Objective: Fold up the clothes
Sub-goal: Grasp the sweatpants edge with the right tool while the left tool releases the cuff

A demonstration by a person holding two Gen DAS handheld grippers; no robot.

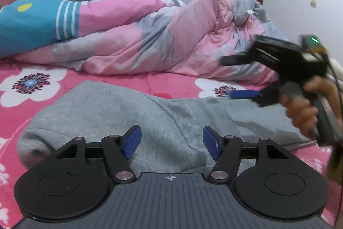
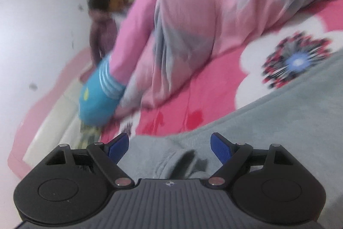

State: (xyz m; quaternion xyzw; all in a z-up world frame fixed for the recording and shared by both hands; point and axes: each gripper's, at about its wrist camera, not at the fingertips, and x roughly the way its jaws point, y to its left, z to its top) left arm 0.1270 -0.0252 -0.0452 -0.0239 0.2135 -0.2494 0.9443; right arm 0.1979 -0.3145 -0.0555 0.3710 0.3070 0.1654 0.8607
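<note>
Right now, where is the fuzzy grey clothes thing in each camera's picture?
Left wrist: the grey garment fills the lower middle, lying on the pink flowered sheet, under the open left gripper.
Right wrist: it covers the lower right, beneath the open right gripper.
Shared landmark: the rumpled pink and grey quilt behind it.

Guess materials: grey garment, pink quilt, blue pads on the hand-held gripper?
Grey garment: looks like fleece or brushed knit, matte, with a fuzzy nap. Pink quilt: likely a smooth woven cover over padding; puffy, with fine creases and a slight sheen. Blue pads on the left hand-held gripper: probably rubber or soft plastic, with a fine grid texture.
</note>
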